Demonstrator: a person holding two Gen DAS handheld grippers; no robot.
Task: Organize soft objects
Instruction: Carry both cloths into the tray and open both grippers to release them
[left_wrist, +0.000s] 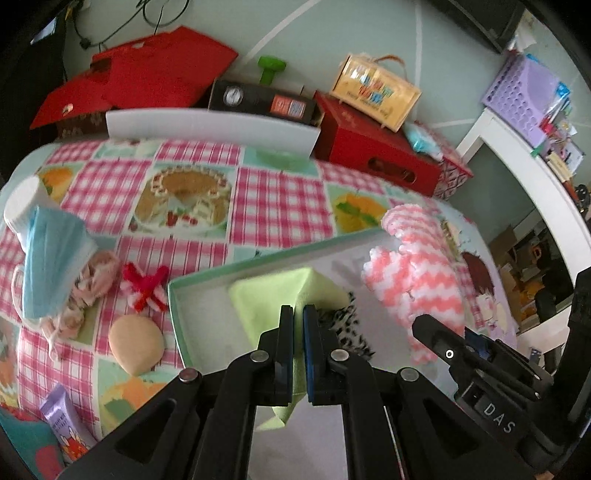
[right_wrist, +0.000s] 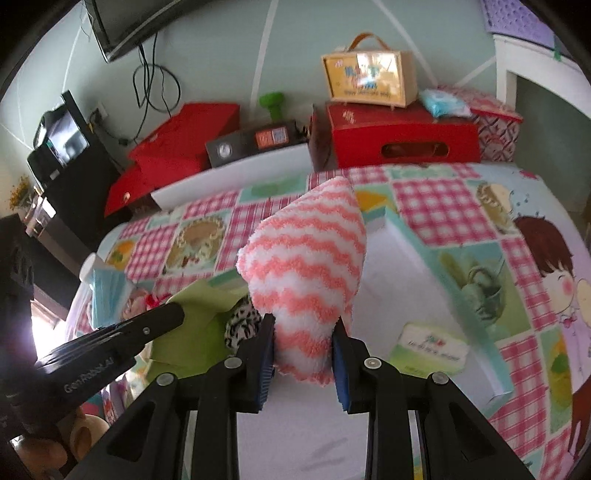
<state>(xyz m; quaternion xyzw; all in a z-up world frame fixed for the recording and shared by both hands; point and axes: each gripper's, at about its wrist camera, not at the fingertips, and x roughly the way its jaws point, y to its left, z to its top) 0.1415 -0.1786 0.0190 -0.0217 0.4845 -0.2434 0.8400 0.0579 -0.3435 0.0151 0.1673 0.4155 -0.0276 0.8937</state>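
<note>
My left gripper (left_wrist: 298, 314) is shut on a light green cloth (left_wrist: 266, 299), which hangs over a white box with a mint rim (left_wrist: 207, 277). A black-and-white spotted fabric piece (left_wrist: 343, 325) lies in the box right beside the cloth. My right gripper (right_wrist: 304, 325) is shut on a fluffy pink-and-white zigzag cloth (right_wrist: 306, 258), held above the same box (right_wrist: 402, 236). In the right wrist view, the left gripper (right_wrist: 173, 314) with the green cloth (right_wrist: 195, 317) sits at the left, close to the spotted fabric (right_wrist: 242, 325). The right gripper (left_wrist: 428, 328) and the zigzag cloth (left_wrist: 417, 266) appear at the right of the left wrist view.
On the checked tablecloth left of the box lie a blue face mask (left_wrist: 51, 258), a white cup (left_wrist: 22, 206), a pinkish fabric bundle (left_wrist: 92, 288), a red-and-white fuzzy bow (left_wrist: 144, 288), a beige puff (left_wrist: 136, 343) and a purple tube (left_wrist: 62, 421). Red boxes (left_wrist: 369, 147) and a white tray (left_wrist: 210, 125) line the far edge.
</note>
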